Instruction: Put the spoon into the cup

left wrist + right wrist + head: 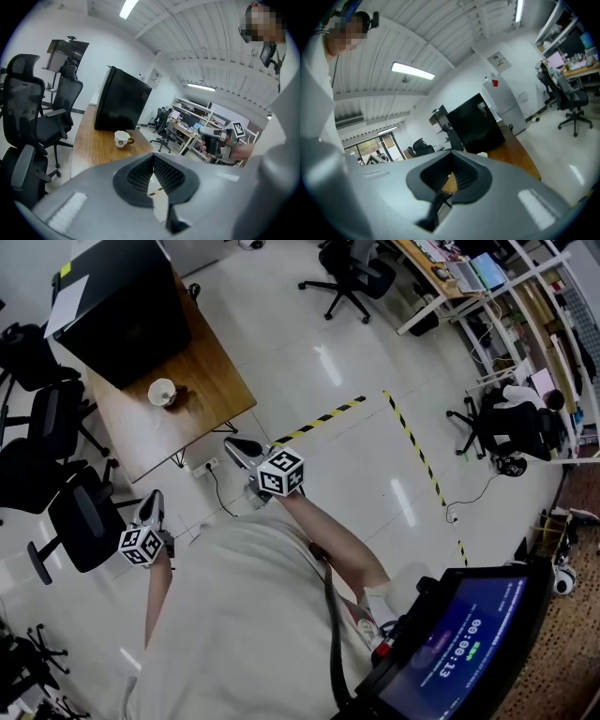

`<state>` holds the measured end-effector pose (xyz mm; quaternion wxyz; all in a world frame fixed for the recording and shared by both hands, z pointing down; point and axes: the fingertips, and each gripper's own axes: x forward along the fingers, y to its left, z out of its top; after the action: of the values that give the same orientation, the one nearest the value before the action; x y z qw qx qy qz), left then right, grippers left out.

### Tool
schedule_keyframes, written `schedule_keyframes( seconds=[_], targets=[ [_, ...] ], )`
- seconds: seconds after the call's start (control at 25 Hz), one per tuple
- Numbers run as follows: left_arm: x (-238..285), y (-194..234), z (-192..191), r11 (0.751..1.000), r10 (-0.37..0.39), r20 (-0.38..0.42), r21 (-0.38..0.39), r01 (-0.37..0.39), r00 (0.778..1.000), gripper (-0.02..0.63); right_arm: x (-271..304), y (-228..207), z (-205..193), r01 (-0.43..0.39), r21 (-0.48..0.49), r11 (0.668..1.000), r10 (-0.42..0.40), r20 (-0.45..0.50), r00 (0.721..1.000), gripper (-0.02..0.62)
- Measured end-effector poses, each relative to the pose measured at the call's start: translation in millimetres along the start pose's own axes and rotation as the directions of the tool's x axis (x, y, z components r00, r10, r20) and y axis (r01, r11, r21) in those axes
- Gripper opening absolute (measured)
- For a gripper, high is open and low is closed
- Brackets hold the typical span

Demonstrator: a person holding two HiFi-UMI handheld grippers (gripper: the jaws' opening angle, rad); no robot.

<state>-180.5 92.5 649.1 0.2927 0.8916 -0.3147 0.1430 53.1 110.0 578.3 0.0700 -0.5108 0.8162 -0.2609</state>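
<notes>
A white cup (162, 392) with a brown handle stands on the wooden table (202, 409) near its front edge, and shows again as the cup (121, 138) in the left gripper view. I cannot make out a spoon in any view. My left gripper (150, 507) hangs over the floor short of the table; its jaws meet at the tips with nothing between them, as the left gripper (153, 157) shows. My right gripper (242, 454) is off the table's right corner, and the right gripper (452, 161) is shut and empty.
A large black box (122, 306) stands on the table behind the cup. Black office chairs (84, 521) crowd the table's left side. Yellow-black tape (319, 418) marks the floor. A screen (459, 643) sits at the lower right. A person (516, 423) sits far right.
</notes>
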Motion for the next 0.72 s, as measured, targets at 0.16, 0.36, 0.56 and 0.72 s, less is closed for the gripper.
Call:
schedule_keyframes(
  seconds=[0.16, 0.36, 0.56, 0.72],
  targets=[
    [-3.4, 9.3, 2.4, 1.0, -0.022, -0.012, 0.009, 0.022, 1.0, 0.0, 6.6, 3.1, -2.2, 0.046, -0.018, 0.999, -0.046, 0.008, 0.999, 0.002],
    [-7.4, 18.3, -2.3, 0.999, -0.033, -0.024, 0.011, 0.033, 0.999, 0.0, 9.3, 5.2, -7.5, 0.073, -0.017, 0.997, -0.073, 0.007, 0.997, 0.002],
    [-8.8, 24.9, -3.7, 0.999, -0.033, -0.027, 0.006, 0.033, 0.999, 0.0, 15.0, 7.3, -10.6, 0.075, -0.02, 0.997, -0.075, -0.005, 0.997, 0.002],
    [-9.3, 23.5, -4.8, 1.0, -0.03, -0.025, 0.004, 0.03, 0.999, 0.0, 17.1, 5.9, -9.5, 0.079, -0.033, 0.996, -0.079, -0.006, 0.997, 0.002]
  ],
)
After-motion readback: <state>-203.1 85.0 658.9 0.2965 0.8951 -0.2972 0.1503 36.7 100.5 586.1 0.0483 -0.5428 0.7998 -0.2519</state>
